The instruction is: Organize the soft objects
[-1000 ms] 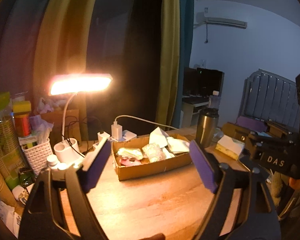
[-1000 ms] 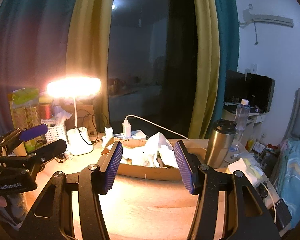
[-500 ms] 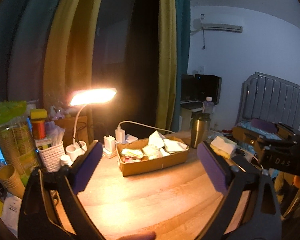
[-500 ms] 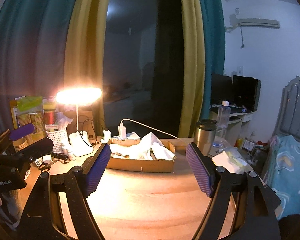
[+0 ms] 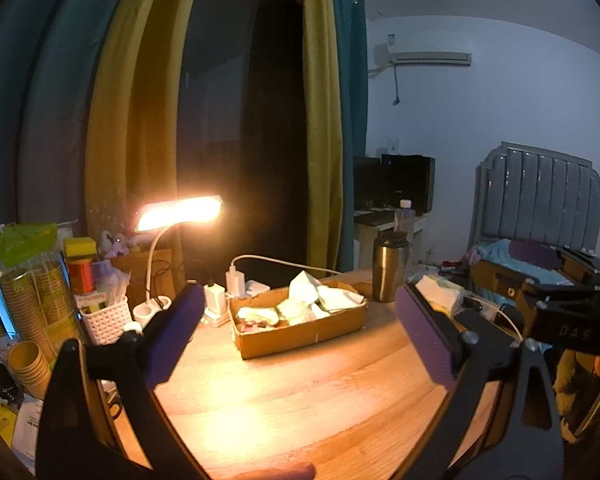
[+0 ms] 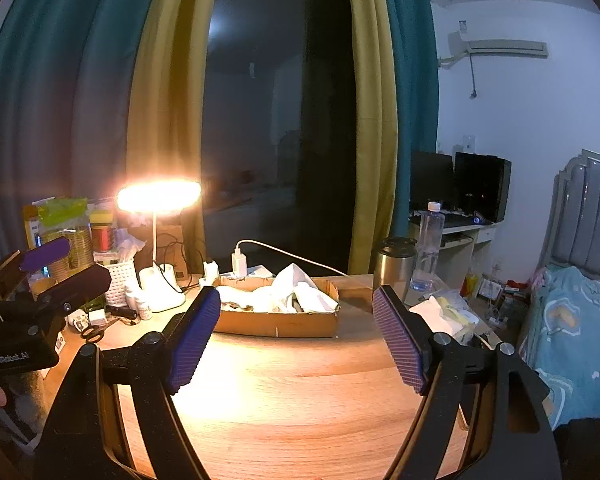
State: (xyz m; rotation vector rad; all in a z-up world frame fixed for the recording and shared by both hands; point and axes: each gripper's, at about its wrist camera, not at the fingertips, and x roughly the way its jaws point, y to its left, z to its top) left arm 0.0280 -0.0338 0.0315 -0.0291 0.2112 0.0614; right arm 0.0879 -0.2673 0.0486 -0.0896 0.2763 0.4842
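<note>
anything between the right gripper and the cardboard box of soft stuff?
Nothing. In the right wrist view only bare wooden tabletop lies between the open right gripper and the shallow brown cardboard box of white cloths.

We see crumpled white and pale yellow soft cloths point(image 5: 308, 304) heaped inside a shallow brown cardboard box point(image 5: 300, 338), which lies flat on the wooden table, one white piece peaking above its rim
</note>
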